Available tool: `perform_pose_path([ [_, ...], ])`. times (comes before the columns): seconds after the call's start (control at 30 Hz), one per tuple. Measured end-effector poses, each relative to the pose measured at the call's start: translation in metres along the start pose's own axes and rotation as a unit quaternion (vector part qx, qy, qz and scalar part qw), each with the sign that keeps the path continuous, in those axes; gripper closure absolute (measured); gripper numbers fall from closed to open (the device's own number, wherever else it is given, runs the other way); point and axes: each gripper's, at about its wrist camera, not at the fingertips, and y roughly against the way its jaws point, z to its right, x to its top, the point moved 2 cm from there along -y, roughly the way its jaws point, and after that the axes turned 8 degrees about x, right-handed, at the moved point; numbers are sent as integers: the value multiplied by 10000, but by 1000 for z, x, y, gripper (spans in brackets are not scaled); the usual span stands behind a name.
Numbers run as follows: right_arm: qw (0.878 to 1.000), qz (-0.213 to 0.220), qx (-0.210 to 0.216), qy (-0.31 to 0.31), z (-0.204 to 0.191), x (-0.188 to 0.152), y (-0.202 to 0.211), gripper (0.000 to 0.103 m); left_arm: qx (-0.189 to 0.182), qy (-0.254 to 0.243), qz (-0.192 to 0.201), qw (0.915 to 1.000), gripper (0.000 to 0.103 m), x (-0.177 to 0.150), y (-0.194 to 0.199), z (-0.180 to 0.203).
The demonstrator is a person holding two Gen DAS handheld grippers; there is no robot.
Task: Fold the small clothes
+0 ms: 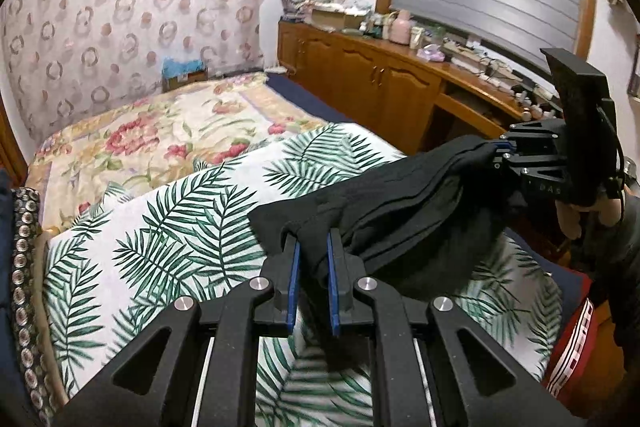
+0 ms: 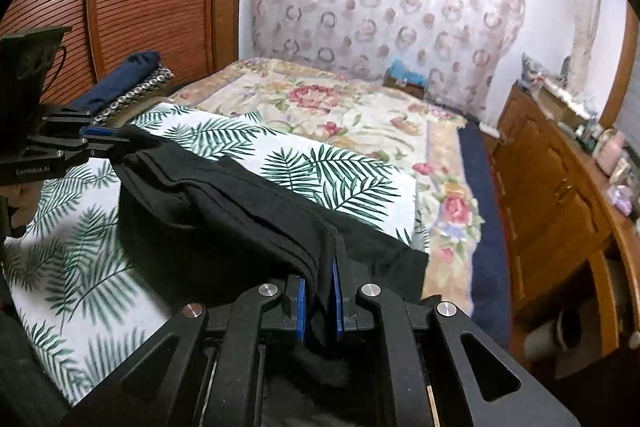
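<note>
The black garment (image 1: 400, 211) hangs mid-frame over the palm-print sheet (image 1: 160, 247) — soft, light, limp, sagging between its pinched ends. It looks best held at the edges, where layers bunch. Left gripper (image 1: 312, 259) and right gripper (image 2: 320, 291) are each clamped narrow on an end.

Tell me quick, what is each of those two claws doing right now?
Left gripper: shut on one end of the black garment.
Right gripper: shut on the garment's other end, so it hangs between the two above the bed.
</note>
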Motion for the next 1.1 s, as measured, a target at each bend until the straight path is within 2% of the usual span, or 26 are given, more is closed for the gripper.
perform_pose_path([
  [0.23, 9990, -293, 278, -200, 29, 14, -38, 93, -74, 169, -304, 9994, 88, 3, -29, -6],
  [0.27, 9988, -305, 324, -215, 30, 14, -42, 93, -71, 177, -317, 9993, 84, 3, -31, -7],
  [0.37, 9982, -338, 432, -229, 38, 19, -40, 93, -67, 231, -211, 9995, 59, 4, -27, -12],
  [0.43, 9979, -333, 493, -245, 40, 20, -40, 92, -142, 257, -225, 9993, 57, 5, -26, -15],
  [0.5, 9977, -334, 514, -274, 42, 21, -42, 87, -160, 263, -262, 9992, 45, 7, -27, -18],
  [0.57, 9975, -323, 520, -344, 44, 23, -45, 82, -142, 236, -297, 9992, 37, 5, -30, -18],
  [0.7, 9971, -201, 427, -589, 52, 31, -48, 58, -64, 211, -468, 9987, 37, 0, -42, -19],
  [0.73, 9969, -143, 384, -674, 56, 34, -48, 56, -29, 189, -519, 9985, 37, -2, -46, -19],
  [0.87, 9960, 38, -122, -885, 68, 45, -42, 54, 61, 82, -665, 9977, 37, -4, -60, -20],
  [1.1, 9948, 254, -189, -968, 55, 36, -15, 54, 165, -92, -675, 9975, 37, 11, -81, -25],
])
